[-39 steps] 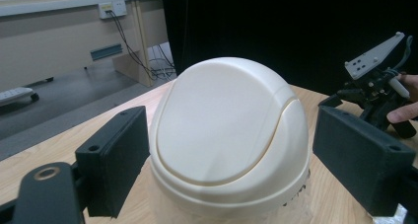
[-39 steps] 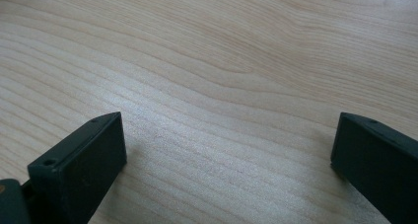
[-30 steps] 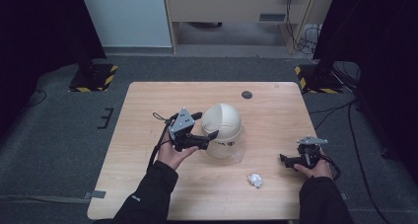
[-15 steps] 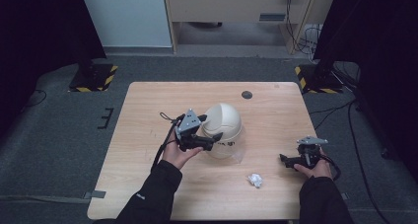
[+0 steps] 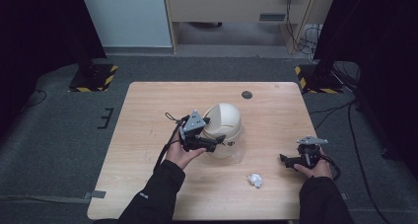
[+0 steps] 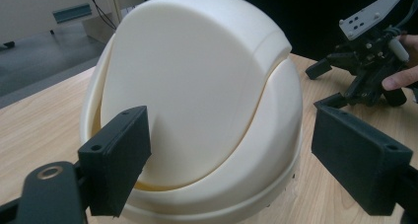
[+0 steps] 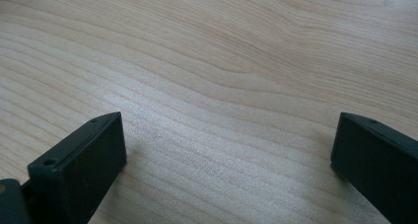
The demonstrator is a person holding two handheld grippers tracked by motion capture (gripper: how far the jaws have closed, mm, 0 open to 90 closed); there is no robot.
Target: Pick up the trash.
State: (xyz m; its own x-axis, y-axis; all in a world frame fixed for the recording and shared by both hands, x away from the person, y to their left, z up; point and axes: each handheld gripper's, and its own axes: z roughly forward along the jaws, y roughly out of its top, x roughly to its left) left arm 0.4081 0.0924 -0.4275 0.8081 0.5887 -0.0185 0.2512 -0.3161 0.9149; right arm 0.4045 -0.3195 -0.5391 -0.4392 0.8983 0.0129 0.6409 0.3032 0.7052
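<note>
Dome-lidded bin (image 5: pixel 224 128), cream plastic with a swing flap, stands mid-table (image 5: pixel 148 135). The left gripper (image 5: pixel 217 142) is at its near side, jaws spread, touching nothing yet. I'd judge it should press the flap squarely, low on the curve, so the bin doesn't skid. The right gripper (image 5: pixel 285 159) rests well apart, spread over bare wood. A crumpled paper ball (image 5: pixel 255 180) shows from above; the flap's seam (image 6: pixel 256 110) is clear close up.
</note>
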